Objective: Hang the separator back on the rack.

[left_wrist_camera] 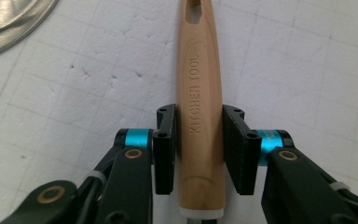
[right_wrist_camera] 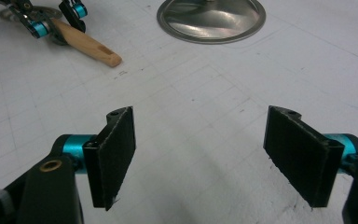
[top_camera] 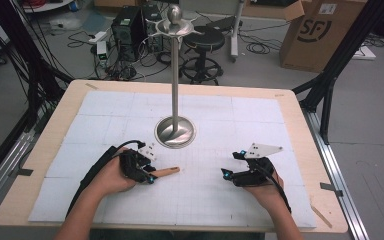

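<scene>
Table (top_camera: pixel 40 150) of pale wood fills the near ground, covered by a white gridded mat (top_camera: pixel 205 195) whose surface is pitted and scuffed up close. On the near left of the mat the left gripper (top_camera: pixel 150 176) is clamped on a wooden handle (top_camera: pixel 167 171) stamped KITCHEN TOOL; both black pads press its sides, and the handle lies flat on the mat, its free end with a slot pointing right past the jaws. On the near right the right gripper (top_camera: pixel 225 173) rests low over bare mat with its jaws spread wide and nothing between them, well apart from the handle. Farther in, near the mat's middle, stands a metal stand (top_camera: pixel 175 131) with a round dished base, an upright pole and a ball on top. Beyond the table's far edge the grey floor holds tangled cables, black equipment boxes (top_camera: pixel 130 25), a black stool (top_camera: pixel 202 42) and, far right, a cardboard box (top_camera: pixel 320 32)
</scene>
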Demonstrator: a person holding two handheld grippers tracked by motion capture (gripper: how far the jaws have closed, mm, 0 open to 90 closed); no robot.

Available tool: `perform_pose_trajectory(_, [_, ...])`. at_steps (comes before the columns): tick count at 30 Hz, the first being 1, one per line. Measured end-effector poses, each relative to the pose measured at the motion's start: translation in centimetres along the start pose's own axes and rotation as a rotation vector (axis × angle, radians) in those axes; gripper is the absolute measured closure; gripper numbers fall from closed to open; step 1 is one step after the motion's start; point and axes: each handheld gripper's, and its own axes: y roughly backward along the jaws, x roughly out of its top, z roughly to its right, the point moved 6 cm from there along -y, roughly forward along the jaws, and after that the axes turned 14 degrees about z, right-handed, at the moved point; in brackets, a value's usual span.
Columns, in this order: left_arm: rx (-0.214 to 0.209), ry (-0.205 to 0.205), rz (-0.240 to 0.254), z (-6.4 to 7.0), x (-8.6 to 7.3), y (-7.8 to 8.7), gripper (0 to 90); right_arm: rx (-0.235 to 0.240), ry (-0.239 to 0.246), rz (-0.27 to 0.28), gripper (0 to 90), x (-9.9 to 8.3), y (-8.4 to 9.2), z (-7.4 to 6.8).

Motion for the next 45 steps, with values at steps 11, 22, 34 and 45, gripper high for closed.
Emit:
perform_pose_trajectory(11, [0.036,0.002,-0.094,0.3,0.9,-0.9,65.2,-0.002,0.002,0.003,24.2,0.1,-0.1,0.0])
perform_pose_trajectory(22, [0.055,-0.02,-0.101,0.6,1.1,-0.9,67.7,0.003,0.005,0.009,24.2,0.3,-0.2,-0.2])
perform_pose_trajectory(34, [0.024,-0.04,0.098,1.3,3.3,1.6,67.8,0.005,-0.004,0.009,24.2,0.3,-0.1,-0.2])
perform_pose_trajectory(45, [0.027,-0.035,0.374,1.3,5.4,6.2,67.7,0.006,-0.003,0.008,24.2,0.3,-0.2,-0.3])
